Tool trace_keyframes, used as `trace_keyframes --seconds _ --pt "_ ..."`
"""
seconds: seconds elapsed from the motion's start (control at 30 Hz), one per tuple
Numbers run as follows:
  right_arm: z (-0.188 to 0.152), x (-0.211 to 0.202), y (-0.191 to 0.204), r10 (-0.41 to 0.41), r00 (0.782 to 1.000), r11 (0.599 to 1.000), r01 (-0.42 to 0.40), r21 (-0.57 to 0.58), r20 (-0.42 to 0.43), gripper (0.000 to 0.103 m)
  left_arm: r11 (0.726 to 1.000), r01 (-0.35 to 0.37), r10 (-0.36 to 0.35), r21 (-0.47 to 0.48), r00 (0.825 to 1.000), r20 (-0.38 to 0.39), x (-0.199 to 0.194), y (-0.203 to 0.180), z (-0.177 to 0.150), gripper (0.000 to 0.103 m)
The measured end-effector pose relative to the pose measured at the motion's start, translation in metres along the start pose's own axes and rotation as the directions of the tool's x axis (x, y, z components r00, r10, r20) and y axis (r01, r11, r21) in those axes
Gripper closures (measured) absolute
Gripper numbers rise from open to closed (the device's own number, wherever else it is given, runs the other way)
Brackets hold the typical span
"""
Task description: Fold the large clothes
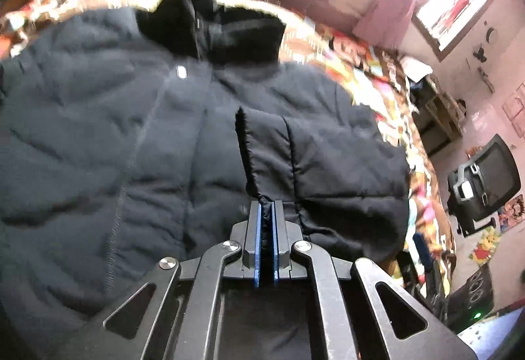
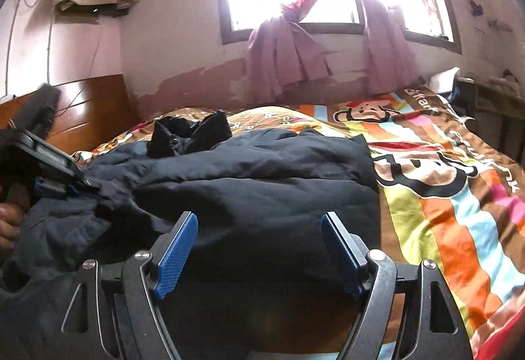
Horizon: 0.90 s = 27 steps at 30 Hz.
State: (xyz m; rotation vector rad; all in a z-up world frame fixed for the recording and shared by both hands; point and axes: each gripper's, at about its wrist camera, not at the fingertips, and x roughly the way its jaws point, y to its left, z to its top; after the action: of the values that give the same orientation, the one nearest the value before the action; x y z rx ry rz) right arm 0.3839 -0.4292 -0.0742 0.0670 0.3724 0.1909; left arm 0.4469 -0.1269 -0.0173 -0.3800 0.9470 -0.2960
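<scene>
A large dark navy padded jacket [image 1: 108, 137] lies spread on the bed, its black hood [image 1: 213, 29] at the far end. My left gripper [image 1: 266, 206] is shut on the cuff edge of a sleeve [image 1: 295, 156] that lies folded over the jacket's body. In the right wrist view the jacket [image 2: 262, 179] fills the middle. My right gripper [image 2: 259, 222] is open and empty, just above the jacket's near edge. The left gripper [image 2: 78, 186] shows at the left of that view, on the fabric, with a hand behind it.
The bed has a bright striped cartoon-monkey cover [image 2: 443, 196]. A wooden headboard [image 2: 88, 110] stands at the left, and pink curtains [image 2: 285, 65] hang at a bright window behind. An office chair [image 1: 485, 183] and clutter stand on the floor beside the bed.
</scene>
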Motion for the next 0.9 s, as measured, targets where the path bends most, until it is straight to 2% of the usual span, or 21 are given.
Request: trace_keyframes --seconds 0.07,0.17,0.27,0.43,0.73,0.9 --pt "0.002 -0.004 0.003 -0.004 1.0 1.0 0.004 -0.007 0.014 0.027 0.999 -0.02 0.019 0.028 0.998 0.052 -0.014 -0.008 0.005 0.101" --pt "0.006 -0.009 0.012 -0.001 1.0 1.0 0.002 -0.023 0.026 0.027 0.994 -0.072 0.06 0.08 0.987 0.147 -0.041 -0.019 0.014 0.101" --pt "0.011 -0.014 0.021 0.01 0.999 1.0 -0.009 -0.026 0.035 0.027 0.986 -0.122 0.091 0.116 0.966 0.244 -0.07 -0.021 0.02 0.101" --pt "0.022 -0.015 0.038 0.017 0.999 1.0 -0.016 -0.013 0.043 0.022 0.969 -0.203 0.146 0.143 0.93 0.336 -0.104 0.0 0.023 0.101" --pt "0.051 0.029 0.075 0.033 0.998 0.999 -0.035 -0.037 -0.057 0.022 0.942 -0.332 0.298 0.045 0.89 0.344 -0.114 0.089 0.017 0.102" --pt "0.056 0.078 0.105 0.052 0.979 0.993 -0.071 -0.09 -0.198 0.022 0.918 -0.395 0.368 0.033 0.88 0.299 -0.101 0.133 0.004 0.102"
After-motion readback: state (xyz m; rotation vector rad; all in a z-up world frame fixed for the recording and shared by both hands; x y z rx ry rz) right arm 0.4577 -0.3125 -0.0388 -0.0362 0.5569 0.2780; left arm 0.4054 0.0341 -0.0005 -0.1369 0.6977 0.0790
